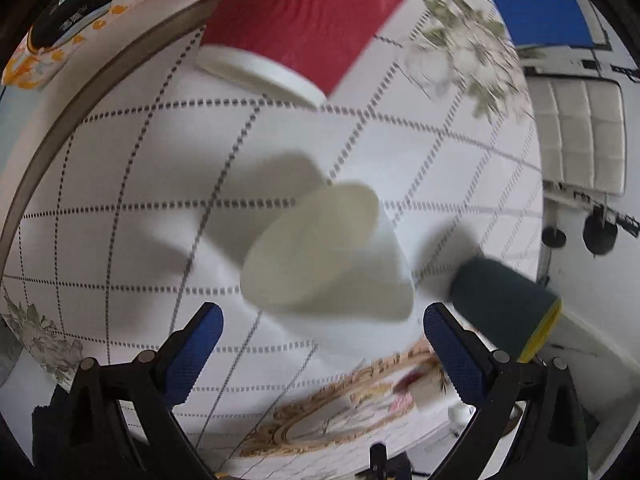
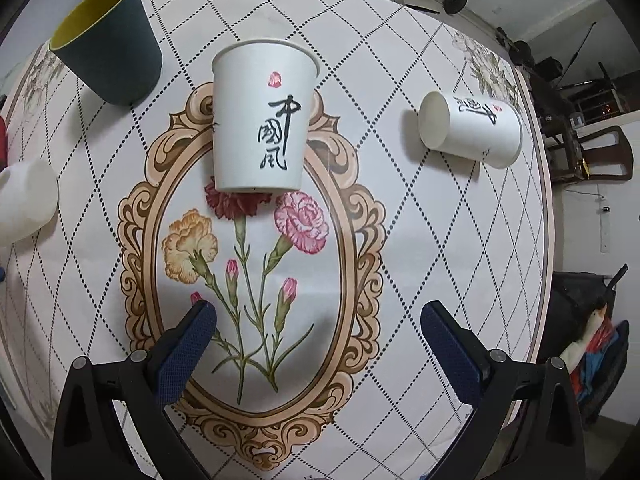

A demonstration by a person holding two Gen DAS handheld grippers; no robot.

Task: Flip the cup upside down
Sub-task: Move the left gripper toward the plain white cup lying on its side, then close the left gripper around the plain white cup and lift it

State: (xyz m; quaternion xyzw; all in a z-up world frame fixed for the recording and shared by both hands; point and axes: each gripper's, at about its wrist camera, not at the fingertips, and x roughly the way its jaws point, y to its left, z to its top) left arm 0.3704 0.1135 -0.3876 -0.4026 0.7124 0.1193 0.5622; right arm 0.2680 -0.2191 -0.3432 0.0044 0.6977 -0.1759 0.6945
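White plastic cup (image 1: pixel 328 252) at frame centre, blurred, lying tilted between wide-open left gripper (image 1: pixel 322 344). Probably light, smooth, slippery: better gripped mid-wall. Right gripper (image 2: pixel 318 344) also open, holding nothing.

White paper cup (image 2: pixel 260 120), black calligraphy; tablecloth (image 2: pixel 400 240) dotted diamonds.

Flowered tablecloth (image 2: pixel 400 240), white chair (image 1: pixel 580 128), dumbbells (image 1: pixel 598 234)
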